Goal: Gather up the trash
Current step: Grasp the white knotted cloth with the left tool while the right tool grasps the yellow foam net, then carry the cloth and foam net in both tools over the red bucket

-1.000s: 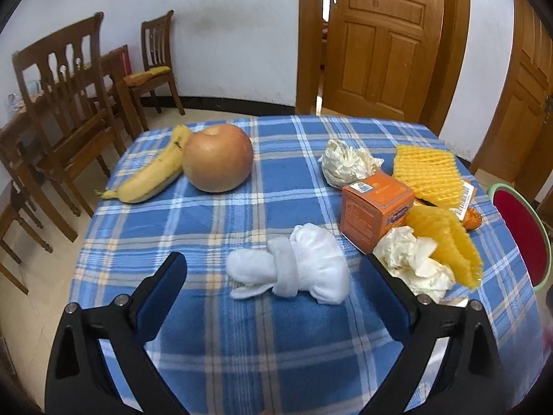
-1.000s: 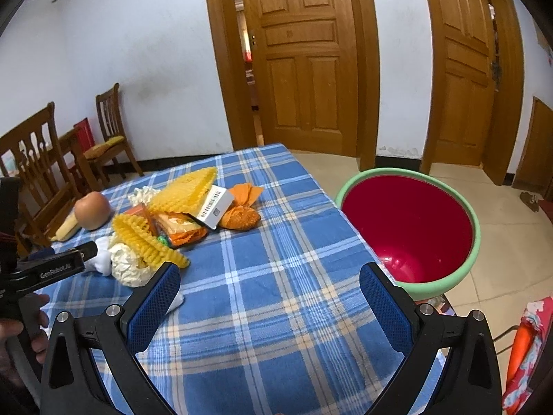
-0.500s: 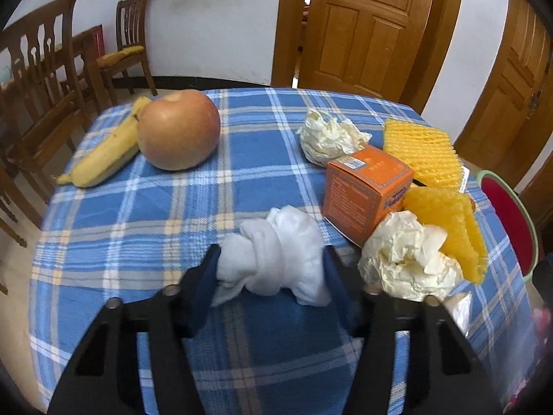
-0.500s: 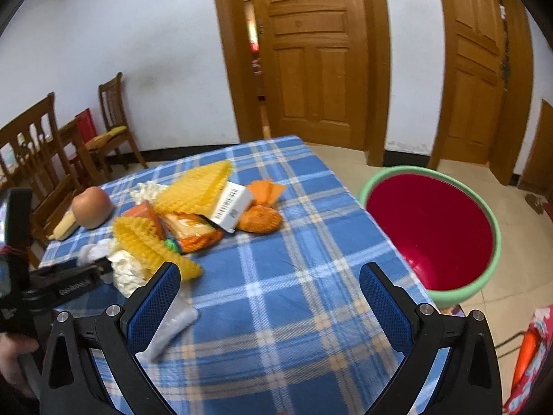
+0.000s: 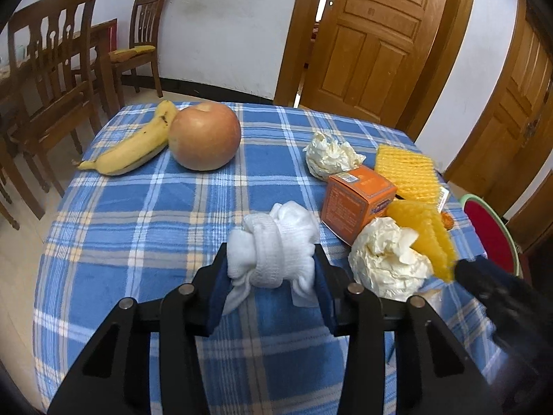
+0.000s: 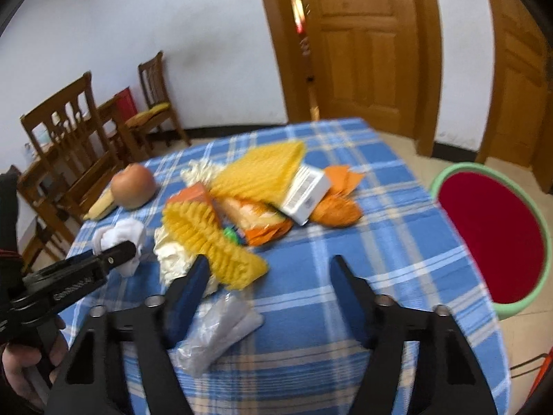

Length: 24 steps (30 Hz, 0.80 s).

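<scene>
So we've got the left gripper (image 5: 271, 269) clamped on the white cloth bundle (image 5: 274, 245), which sits on the near middle of the blue plaid tablecloth (image 5: 145, 214). Its jaws have just been closing, and the blue pads now press into both sides of the bundle. It looks like rolled-up sock or rag material: soft, light, squashy, nothing to break. We'd say gripping across the thick banded middle is the right call, since the loose tails at the near end would just slip out.

The right gripper (image 6: 269, 285) has just been closing too, but it's only partway shut with nothing between the pads. It hovers over bare cloth, its left finger just beside the near yellow foam net (image 6: 214, 245) and a crumpled tissue ball (image 5: 387, 263). A clear plastic bag (image 6: 217, 332) lies right under it. All of that looks feather-light and crushable; the bag is probably slippery, so pinch a bunched-up part.

The red basin with a green rim (image 6: 490, 238) is off the table's right edge, presumably where the trash goes.

Writing: the orange box (image 5: 357, 204) has print we can't read, and the white box (image 6: 306, 195) shows a barcode, too blurry. The other gripper's arm has lettering, but not clear enough to spell out.

The apple (image 5: 204, 136) and banana (image 5: 133, 147) at the far left aren't trash, we'd guess.
</scene>
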Motion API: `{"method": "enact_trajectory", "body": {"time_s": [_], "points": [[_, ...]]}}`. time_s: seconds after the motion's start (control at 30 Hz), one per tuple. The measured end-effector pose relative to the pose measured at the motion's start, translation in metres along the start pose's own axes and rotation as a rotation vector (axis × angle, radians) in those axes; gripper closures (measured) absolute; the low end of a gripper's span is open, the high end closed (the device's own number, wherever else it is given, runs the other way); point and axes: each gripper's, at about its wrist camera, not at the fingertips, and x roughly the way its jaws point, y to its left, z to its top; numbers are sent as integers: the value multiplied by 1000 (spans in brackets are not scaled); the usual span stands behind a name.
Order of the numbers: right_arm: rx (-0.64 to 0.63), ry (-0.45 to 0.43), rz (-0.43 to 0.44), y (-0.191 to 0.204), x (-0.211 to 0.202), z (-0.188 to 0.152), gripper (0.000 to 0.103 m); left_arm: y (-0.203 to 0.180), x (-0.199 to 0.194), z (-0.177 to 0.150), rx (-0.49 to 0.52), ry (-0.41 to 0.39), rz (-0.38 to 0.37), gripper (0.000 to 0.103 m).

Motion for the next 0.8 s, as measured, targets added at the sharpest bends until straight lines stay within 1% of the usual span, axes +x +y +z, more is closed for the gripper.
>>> {"method": "enact_trajectory", "body": {"time_s": [0.07,0.13,0.2,0.27,0.3,0.37,0.43,0.5,0.8], "points": [[-6,31,-7,3,10,-1,57,1,-4,-2,-6,-2,-3,58],[-7,47,-1,5,15,-3,64,2,-6,-3,-8,-5,-3,58],[2,63,18,5,19,-3,67,1,-8,-4,-9,-8,-5,58],[10,71,38,5,21,-3,77,1,-9,-5,-9,-9,-8,58],[12,75,46,5,22,-3,79,1,-10,-5,-9,-10,-11,58],[18,76,55,5,21,-3,89,0,-11,-5,-8,-11,-15,58],[26,77,52,4,20,-4,95,-2,-14,-6,-6,-14,-21,58],[31,68,53,2,18,-4,97,-5,-17,-6,0,-20,-28,58],[37,-33,47,-9,-18,2,97,-23,-41,-2,32,-62,-58,58]]}}
